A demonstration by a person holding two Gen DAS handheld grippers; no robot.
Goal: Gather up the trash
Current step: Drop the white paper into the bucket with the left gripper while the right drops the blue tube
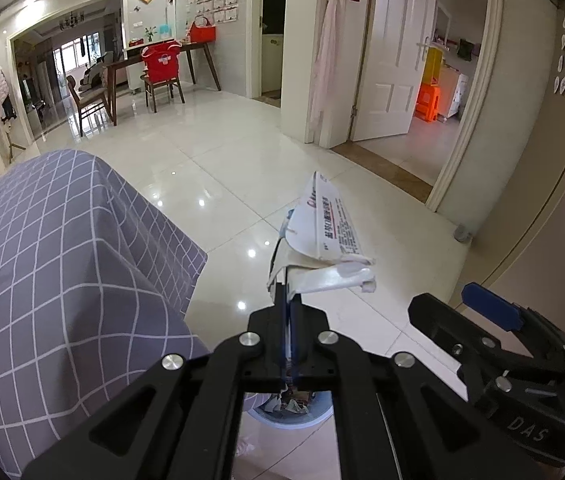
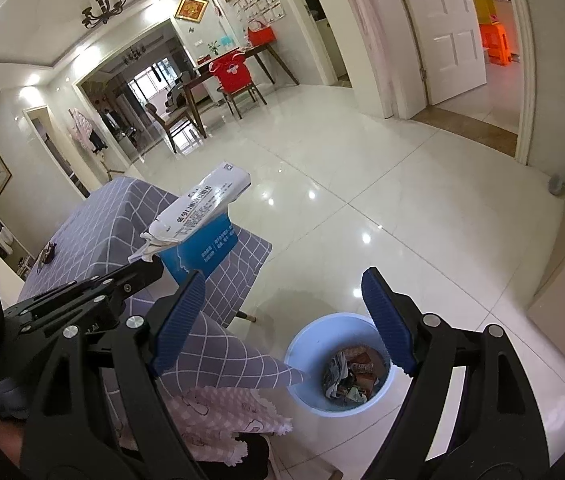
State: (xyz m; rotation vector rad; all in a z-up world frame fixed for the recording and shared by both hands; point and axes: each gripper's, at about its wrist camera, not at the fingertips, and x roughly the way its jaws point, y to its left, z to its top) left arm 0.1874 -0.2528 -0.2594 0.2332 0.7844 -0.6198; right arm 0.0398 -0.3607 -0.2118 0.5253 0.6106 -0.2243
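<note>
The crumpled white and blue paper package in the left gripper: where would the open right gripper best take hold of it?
The crumpled white and blue paper package is pinched at its lower crumpled end by the left gripper. The right gripper, open, would probably do best on the flat blue side panel, coming from the bin side: that face is broad and unobstructed.

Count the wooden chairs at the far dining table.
2. One chair, draped in red, stands at the table's near long side; the other chair stands at its left end. More may be hidden behind the table.
</note>
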